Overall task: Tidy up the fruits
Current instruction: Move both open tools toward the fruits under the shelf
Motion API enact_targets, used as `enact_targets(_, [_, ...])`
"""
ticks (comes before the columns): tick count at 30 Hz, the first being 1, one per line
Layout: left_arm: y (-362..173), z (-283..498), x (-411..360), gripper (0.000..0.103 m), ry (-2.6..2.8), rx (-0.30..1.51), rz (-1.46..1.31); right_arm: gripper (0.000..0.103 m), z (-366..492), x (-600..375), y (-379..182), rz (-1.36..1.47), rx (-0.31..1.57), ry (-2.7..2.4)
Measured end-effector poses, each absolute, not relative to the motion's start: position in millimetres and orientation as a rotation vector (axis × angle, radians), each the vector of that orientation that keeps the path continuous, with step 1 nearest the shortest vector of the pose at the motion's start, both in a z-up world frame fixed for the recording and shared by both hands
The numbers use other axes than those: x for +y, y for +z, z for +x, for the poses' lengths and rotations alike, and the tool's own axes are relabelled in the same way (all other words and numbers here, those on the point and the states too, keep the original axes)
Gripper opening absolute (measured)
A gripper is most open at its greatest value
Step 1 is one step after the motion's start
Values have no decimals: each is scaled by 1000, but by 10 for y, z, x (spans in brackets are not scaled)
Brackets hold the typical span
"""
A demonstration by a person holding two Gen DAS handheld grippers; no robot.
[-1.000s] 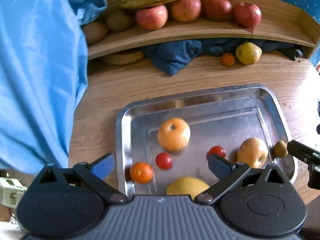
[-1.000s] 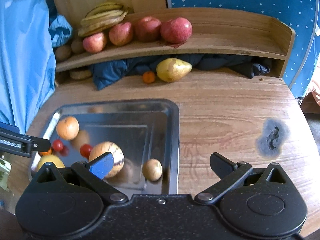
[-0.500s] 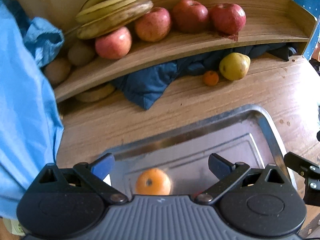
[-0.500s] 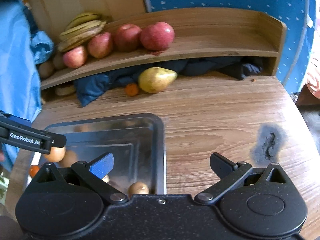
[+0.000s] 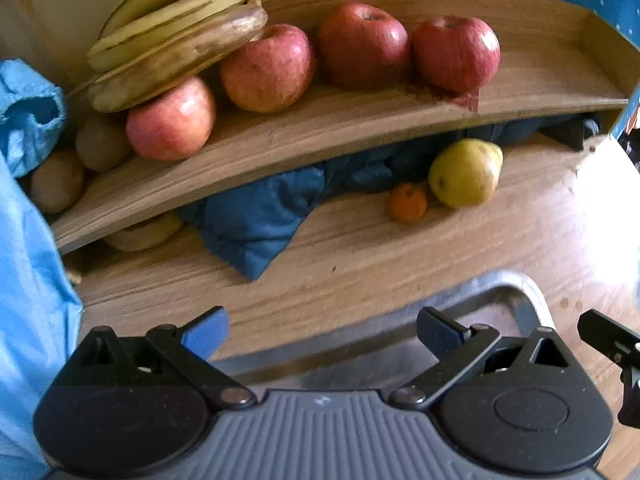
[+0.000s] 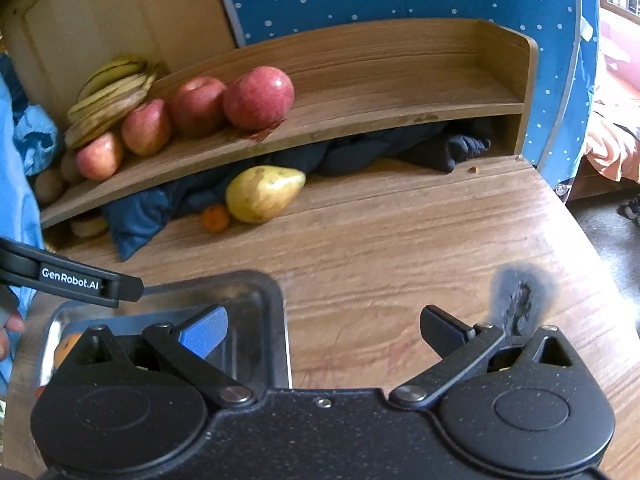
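Note:
My left gripper [image 5: 320, 330] is open and empty, above the far rim of the metal tray [image 5: 516, 284]. My right gripper [image 6: 322, 328] is open and empty, over the tray's right corner [image 6: 256, 280] and the table. An orange [image 6: 66, 350] shows in the tray behind the right gripper's left finger. On the wooden shelf [image 5: 360, 120] sit bananas [image 5: 176, 40] and several red apples [image 5: 266, 66]. A yellow-green pear [image 5: 464, 172] and a small tangerine [image 5: 408, 202] lie on the table under the shelf. The pear [image 6: 262, 192] and tangerine [image 6: 216, 218] also show in the right wrist view.
A dark blue cloth [image 5: 256, 216] lies bunched under the shelf. Kiwis [image 5: 56, 180] sit at the shelf's left end. Light blue fabric [image 5: 28, 264] hangs at the left. A dark burn mark [image 6: 520, 296] is on the table. The left gripper's finger [image 6: 72, 278] crosses the right wrist view.
Both grippers have tilted up and moved forward toward the shelf. The tray's fruits have dropped out of the left view; the shelf fruits look larger.

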State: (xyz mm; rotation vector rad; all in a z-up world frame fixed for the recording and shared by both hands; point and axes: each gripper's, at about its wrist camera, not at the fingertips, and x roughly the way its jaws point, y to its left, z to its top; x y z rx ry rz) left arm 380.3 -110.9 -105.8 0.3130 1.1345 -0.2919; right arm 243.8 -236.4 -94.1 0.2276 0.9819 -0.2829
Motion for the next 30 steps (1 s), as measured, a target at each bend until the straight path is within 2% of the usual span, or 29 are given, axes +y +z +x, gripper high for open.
enact_targets(10, [-1178,4064,-1246,102,-358,1060,220,102,2725,-2626,-1035,315,1006,-317])
enact_targets(30, [-1402,4121,-1475,102,-513,1054,310,101,3510,-2680,-1107,329,1025,-178])
